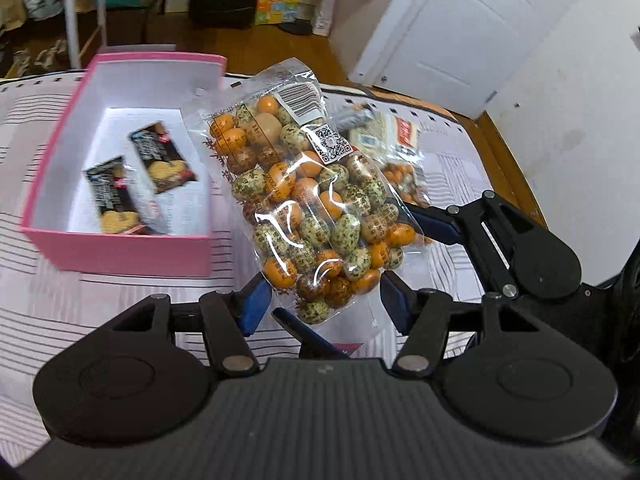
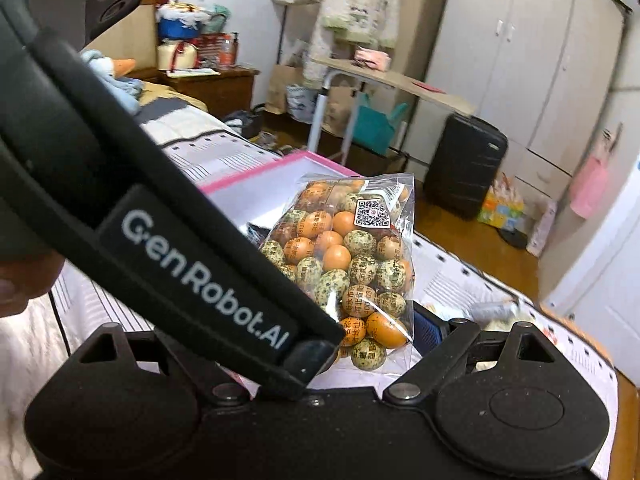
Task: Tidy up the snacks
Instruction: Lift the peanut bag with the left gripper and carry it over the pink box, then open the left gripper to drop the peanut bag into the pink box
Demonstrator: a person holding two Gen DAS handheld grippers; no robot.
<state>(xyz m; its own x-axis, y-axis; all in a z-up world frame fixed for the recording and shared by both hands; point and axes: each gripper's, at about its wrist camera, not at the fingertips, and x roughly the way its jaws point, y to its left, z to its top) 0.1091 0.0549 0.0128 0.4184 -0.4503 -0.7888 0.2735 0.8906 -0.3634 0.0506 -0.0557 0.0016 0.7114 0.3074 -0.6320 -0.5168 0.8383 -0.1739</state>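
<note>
A black suitcase [image 2: 464, 164] stands on the wooden floor [image 2: 472, 232] before a white wardrobe [image 2: 532, 48].

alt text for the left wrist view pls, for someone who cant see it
The left gripper and the right gripper together hold up a clear bag of orange and speckled coated nuts over a striped bedsheet. To its left sits an open pink box containing two dark snack packets; more snack packs lie behind the bag.
</note>
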